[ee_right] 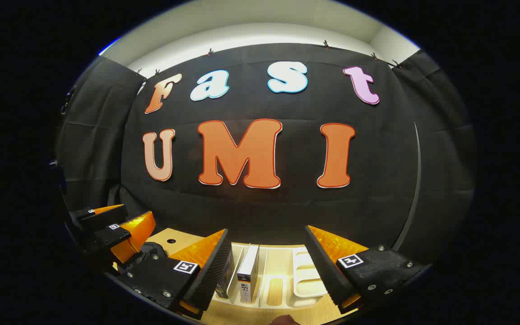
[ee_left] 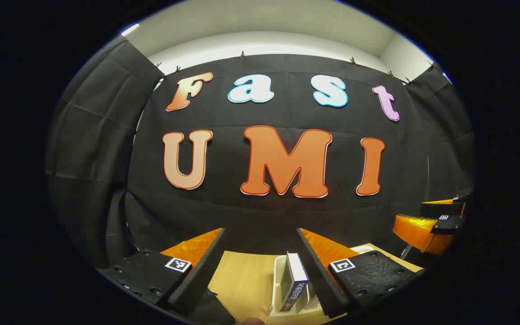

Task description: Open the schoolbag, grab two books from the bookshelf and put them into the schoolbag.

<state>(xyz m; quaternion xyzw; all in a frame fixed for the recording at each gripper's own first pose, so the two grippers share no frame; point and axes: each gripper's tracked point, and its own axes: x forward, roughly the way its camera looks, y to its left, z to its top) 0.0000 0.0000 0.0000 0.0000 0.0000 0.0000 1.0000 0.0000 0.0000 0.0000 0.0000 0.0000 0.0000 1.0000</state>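
A white slotted bookshelf [ee_left: 279, 271] stands on the wooden table just below my left gripper [ee_left: 260, 232]. A blue book [ee_left: 294, 282] stands upright in it, close to the inner side of the right finger [ee_left: 321, 266]. The left gripper is open and holds nothing. In the right gripper view the same bookshelf [ee_right: 305, 275] lies between the fingers of my right gripper [ee_right: 266, 230], which is open and empty. A white-spined book [ee_right: 248, 271] stands upright in a slot. A darker book [ee_right: 226, 271] stands beside it, partly hidden by the left finger [ee_right: 208, 268].
The wooden table [ee_left: 242, 280] runs under both grippers and has a round hole [ee_right: 170, 240] near its back left. The right gripper [ee_left: 411, 216] hovers at the right of the left gripper view. The left gripper [ee_right: 138, 213] shows at the left of the right gripper view. Black cloth closes the booth behind.
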